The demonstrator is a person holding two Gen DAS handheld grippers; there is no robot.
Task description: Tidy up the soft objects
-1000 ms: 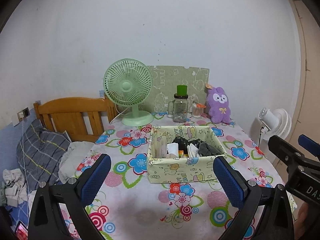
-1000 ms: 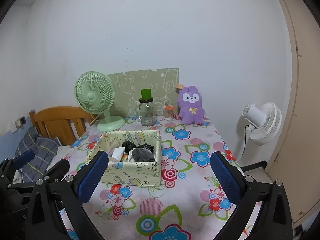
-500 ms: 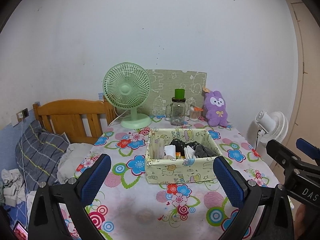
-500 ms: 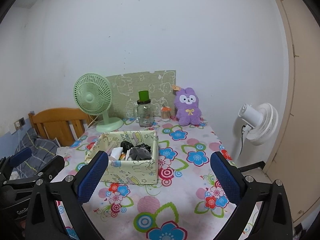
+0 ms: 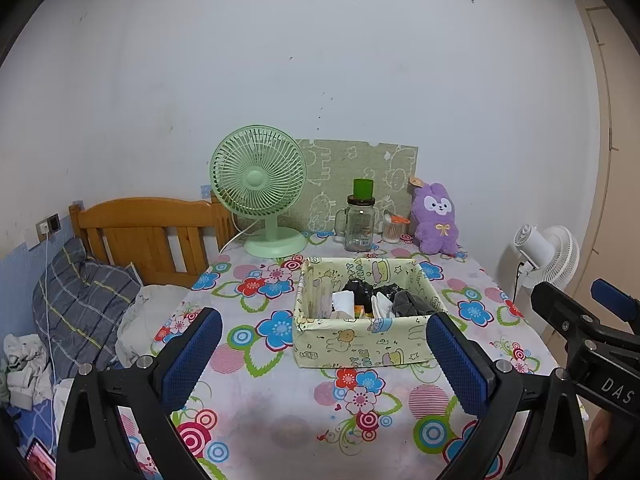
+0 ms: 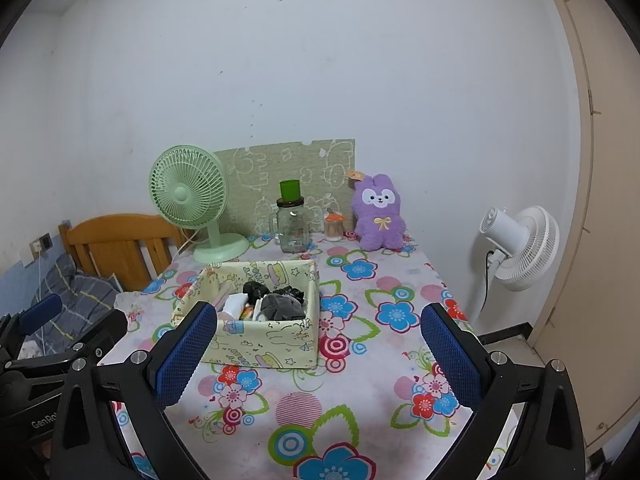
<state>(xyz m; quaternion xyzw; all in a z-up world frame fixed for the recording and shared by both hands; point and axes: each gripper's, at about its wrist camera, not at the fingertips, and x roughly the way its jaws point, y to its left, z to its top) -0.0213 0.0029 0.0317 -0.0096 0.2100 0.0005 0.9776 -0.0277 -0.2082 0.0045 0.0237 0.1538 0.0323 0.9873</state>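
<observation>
We hold left gripper [image 5: 324,354] and right gripper [image 6: 319,350] wide, empty. Fabric box [image 5: 362,338] of soft items sits mid-counter [image 5: 280,420]. Only left view shows the bed pillow [image 5: 80,304] fully; right view shows the door [image 6: 600,200]. White wall behind.

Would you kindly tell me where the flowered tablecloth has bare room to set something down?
The flowered tablecloth is free right of the pale yellow fabric box, and in front of it. It is crowded along the wall: green desk fan, glass jar, purple plush rabbit.

Likely home bedroom: wooden headboard [image 5: 148,228], pillow [image 5: 76,300].
</observation>
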